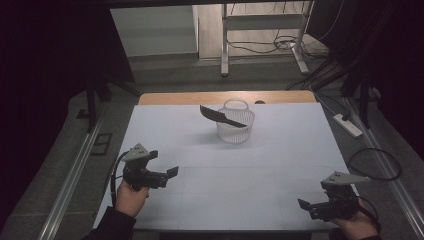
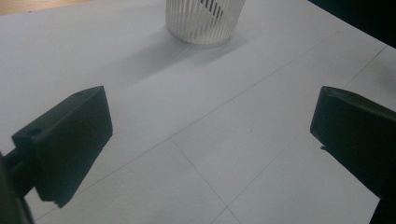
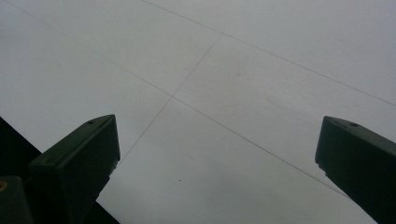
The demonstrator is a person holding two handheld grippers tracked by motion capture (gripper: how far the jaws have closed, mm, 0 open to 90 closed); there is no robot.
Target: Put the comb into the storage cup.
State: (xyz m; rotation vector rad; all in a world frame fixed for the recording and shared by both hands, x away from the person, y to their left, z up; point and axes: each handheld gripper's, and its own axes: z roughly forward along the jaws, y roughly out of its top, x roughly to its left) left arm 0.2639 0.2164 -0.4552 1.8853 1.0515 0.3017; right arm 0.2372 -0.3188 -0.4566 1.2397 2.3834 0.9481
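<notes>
Nearest, at the bottom of the high view: two hands, one around the left gripper (image 1: pixel 167 176) near the front left of the white table sheet (image 1: pixel 165 135), the other around the right gripper (image 1: pixel 306 207) at the front right corner, both with jaws spread and nothing between them. Farther back, near the far middle of the sheet, well apart from both: a white slatted basket (image 1: pixel 235 131) with a loop handle, and a black blade-shaped utensil (image 1: pixel 222 116) lying tilted across its rim, broad end jutting out to the left. Along the left gripper view: jaws wide apart over bare sheet, aimed toward the basket at the top edge, with dark streaks of the utensil visible through the slats. Along the right gripper view: jaws likewise apart, above thin grid lines and the near edge of the sheet, with nothing held. Reads as a resting stance, with no reach on the utensil or basket under way. Next calls for a long forward reach, likely by the left gripper, jaws lined up across the jutting blade end.
</notes>
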